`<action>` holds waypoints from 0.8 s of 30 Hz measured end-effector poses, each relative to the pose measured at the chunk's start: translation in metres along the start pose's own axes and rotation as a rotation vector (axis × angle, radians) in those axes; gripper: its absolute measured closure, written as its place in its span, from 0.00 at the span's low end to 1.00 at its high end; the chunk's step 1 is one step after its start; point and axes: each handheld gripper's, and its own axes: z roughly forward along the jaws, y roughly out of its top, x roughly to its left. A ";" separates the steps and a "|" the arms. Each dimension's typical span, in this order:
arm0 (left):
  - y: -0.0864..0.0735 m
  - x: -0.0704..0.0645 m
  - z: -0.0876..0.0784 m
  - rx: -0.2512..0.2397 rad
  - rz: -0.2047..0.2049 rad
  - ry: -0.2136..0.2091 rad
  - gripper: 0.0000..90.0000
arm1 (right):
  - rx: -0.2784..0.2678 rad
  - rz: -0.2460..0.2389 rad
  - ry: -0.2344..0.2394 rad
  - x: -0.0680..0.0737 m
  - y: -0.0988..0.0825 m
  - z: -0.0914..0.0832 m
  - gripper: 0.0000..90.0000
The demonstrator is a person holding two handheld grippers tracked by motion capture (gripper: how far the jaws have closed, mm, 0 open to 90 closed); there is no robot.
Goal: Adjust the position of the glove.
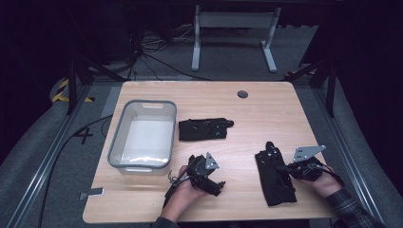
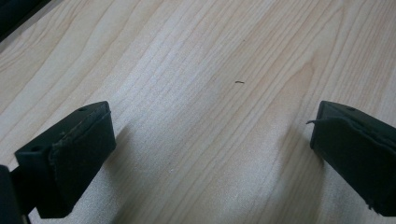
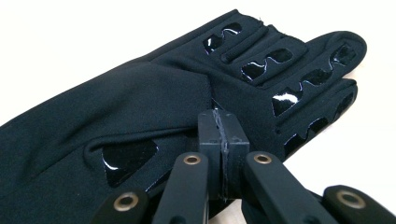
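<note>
On the pale wooden table [image 1: 266,109], near its right front edge: black fabric glove with glossy grip patches [image 1: 274,173], lying flat, fingers pointing away from the person. Right gripper [image 1: 285,167] at that glove's right edge, coming in from the side, grey three-cornered plate on top. Seen in the right gripper view: jaws pressed fully together, pads meeting with no gap, clamped on a fold of the glove [image 3: 154,98] near the palm; cloth wrinkled and drawn toward the tips, though how much fabric sits between the pads cannot be told.

Left of table centre, near the front edge: left gripper [image 1: 219,184], held in a hand just off the front right corner of the bin. Seen in the left gripper view: jaws spread wide, released, bare wood grain [image 2: 210,116] between them, gripping nothing.

Farther back, about mid-table: second black glove [image 1: 205,128], lying crosswise, just beside the clear rectangular plastic bin with a grey rim [image 1: 142,136]. Well apart from both grippers.
</note>
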 end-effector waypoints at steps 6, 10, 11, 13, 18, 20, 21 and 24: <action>0.000 0.000 0.000 -0.002 0.000 0.000 0.00 | -0.035 0.004 0.009 -0.001 -0.001 -0.005 0.92; 0.000 0.000 0.000 -0.003 0.005 -0.001 0.00 | -0.093 0.038 -0.016 -0.010 -0.004 -0.016 0.83; 0.000 0.000 0.000 -0.002 0.005 -0.001 0.00 | -0.102 0.051 -0.027 -0.012 -0.006 -0.018 0.78; 0.000 0.000 0.000 -0.002 0.006 -0.002 0.00 | -0.111 0.067 -0.056 -0.017 -0.011 -0.021 0.69; 0.000 0.001 0.001 -0.002 0.009 -0.005 0.00 | -0.091 0.092 -0.117 -0.022 -0.025 -0.022 0.51; 0.000 0.001 0.001 -0.003 0.009 -0.006 0.00 | -0.095 0.101 -0.142 -0.025 -0.030 -0.022 0.41; 0.001 0.001 0.001 -0.003 0.011 -0.006 0.00 | -0.100 0.108 -0.152 -0.026 -0.033 -0.023 0.38; 0.003 0.001 -0.001 0.003 0.016 -0.009 0.05 | -0.105 0.122 -0.180 -0.030 -0.039 -0.024 0.30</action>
